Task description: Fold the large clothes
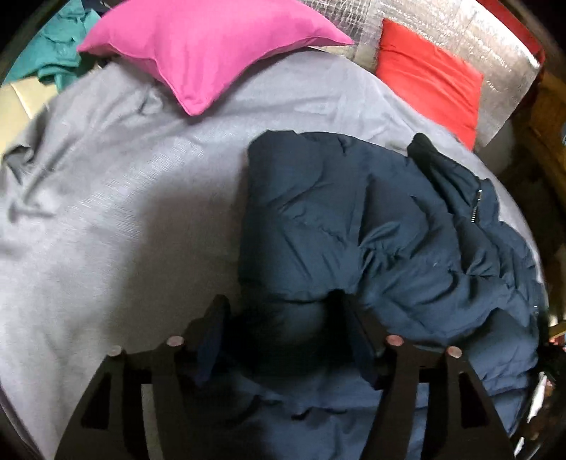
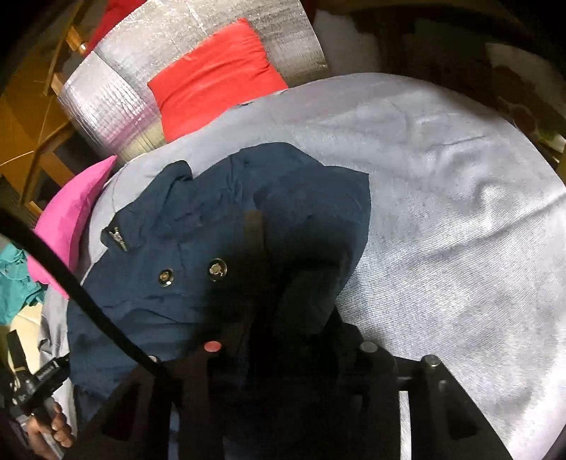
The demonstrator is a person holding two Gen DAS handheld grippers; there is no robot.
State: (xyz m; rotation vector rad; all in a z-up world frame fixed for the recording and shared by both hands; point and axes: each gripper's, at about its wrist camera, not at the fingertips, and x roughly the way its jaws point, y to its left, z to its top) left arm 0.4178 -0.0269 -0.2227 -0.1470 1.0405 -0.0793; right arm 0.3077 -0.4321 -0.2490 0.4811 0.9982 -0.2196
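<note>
A dark navy puffer jacket (image 1: 353,219) lies crumpled on the grey bedsheet (image 1: 123,212), its zipper toward the right. My left gripper (image 1: 281,318) points down at the jacket's near edge. A puffy roll of the fabric fills the gap between its fingers (image 1: 348,318), which press into it. In the right wrist view the same jacket (image 2: 184,247) shows two metal snaps and a small label. My right gripper (image 2: 293,251) is sunk into its dark folds, narrowly closed with bunched fabric between the fingers, and shadow hides the pads.
A pink pillow (image 1: 205,49) and a red pillow (image 1: 428,78) lie at the head of the bed against a silver foil sheet (image 1: 460,32). Teal clothing (image 1: 53,46) sits at the far left. A black cable (image 2: 70,276) and a person's hand (image 2: 49,431) appear lower left.
</note>
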